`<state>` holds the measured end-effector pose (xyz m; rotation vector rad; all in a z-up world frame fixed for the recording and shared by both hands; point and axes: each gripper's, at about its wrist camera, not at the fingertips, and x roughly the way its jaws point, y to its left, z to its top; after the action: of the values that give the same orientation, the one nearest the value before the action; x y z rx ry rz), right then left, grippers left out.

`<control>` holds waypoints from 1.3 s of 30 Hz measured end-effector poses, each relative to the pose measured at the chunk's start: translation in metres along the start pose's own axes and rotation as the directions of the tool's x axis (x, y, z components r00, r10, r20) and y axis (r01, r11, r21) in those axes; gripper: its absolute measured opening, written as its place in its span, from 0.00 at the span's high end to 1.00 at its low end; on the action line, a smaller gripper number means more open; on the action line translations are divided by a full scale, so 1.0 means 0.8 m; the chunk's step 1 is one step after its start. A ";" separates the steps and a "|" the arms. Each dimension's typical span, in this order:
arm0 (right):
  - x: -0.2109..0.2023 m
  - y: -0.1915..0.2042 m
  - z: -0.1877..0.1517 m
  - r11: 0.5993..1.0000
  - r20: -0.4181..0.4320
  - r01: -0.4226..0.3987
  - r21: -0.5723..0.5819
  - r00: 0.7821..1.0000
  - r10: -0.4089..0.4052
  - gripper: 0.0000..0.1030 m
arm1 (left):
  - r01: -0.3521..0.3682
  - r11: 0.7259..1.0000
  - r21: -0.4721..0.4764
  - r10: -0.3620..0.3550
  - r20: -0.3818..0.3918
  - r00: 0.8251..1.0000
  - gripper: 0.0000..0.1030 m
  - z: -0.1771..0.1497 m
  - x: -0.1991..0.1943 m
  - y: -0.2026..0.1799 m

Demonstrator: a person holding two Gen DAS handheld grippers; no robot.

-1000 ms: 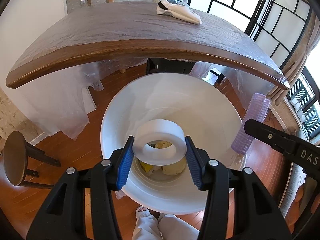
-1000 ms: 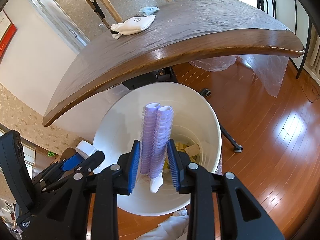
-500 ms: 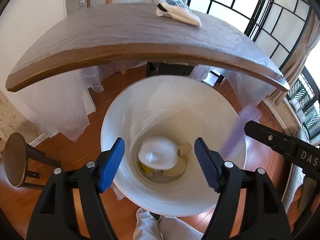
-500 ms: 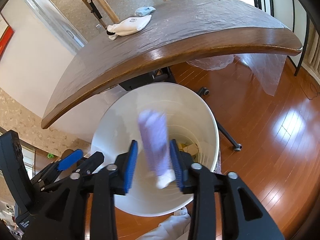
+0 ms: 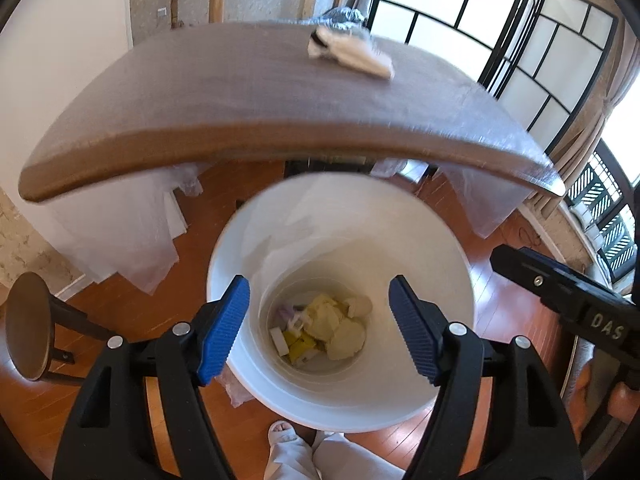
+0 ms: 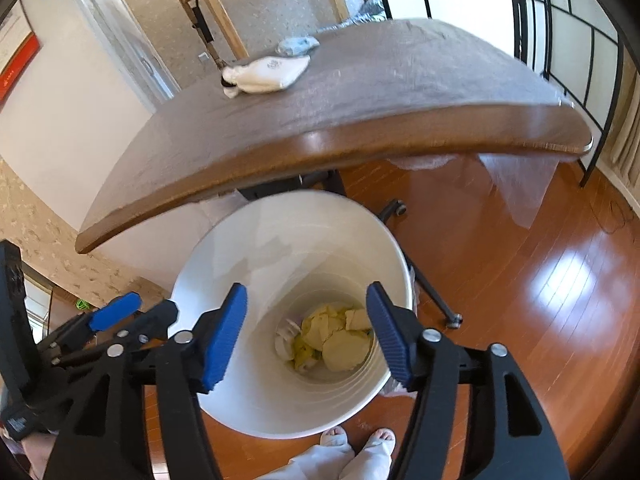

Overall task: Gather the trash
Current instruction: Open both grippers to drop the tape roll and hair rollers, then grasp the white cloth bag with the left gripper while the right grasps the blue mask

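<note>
A white trash bucket [image 5: 448, 248] stands on the wood floor below the table edge; it also shows in the right wrist view [image 6: 384, 248]. Yellow and white trash [image 5: 324, 328] lies at its bottom, with a bit of purple [image 5: 285, 313]; the same pile shows in the right wrist view [image 6: 332, 340]. My left gripper [image 5: 320, 332] is open and empty above the bucket. My right gripper [image 6: 306, 332] is open and empty above it too. A white sock [image 6: 268, 74] and a pale blue item [image 6: 298, 45] lie on the brown table [image 6: 360, 120].
The table [image 5: 240, 112] overhangs the bucket's far side, with clear plastic sheet [image 5: 120, 232] hanging below it. A round stool [image 5: 28, 328] stands at left. A chair base with castors [image 6: 400, 212] is behind the bucket. My feet [image 6: 356, 440] are at the bucket's near side.
Both grippers opened. The white tape roll fell from the left gripper and the purple rollers fell from the right gripper into the bucket.
</note>
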<state>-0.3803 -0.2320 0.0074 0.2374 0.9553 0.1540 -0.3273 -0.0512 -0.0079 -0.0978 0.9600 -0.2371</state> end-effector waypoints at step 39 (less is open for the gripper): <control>0.107 0.011 0.356 0.999 0.068 -0.035 0.015 0.997 0.034 0.31 | 0.028 0.984 0.175 -0.048 0.109 0.993 0.19 0.242 0.083 -0.033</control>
<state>-0.0978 -0.2413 0.0997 0.2728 0.8858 0.1689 -0.1356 -0.0971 0.0545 0.0298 0.8224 -0.3459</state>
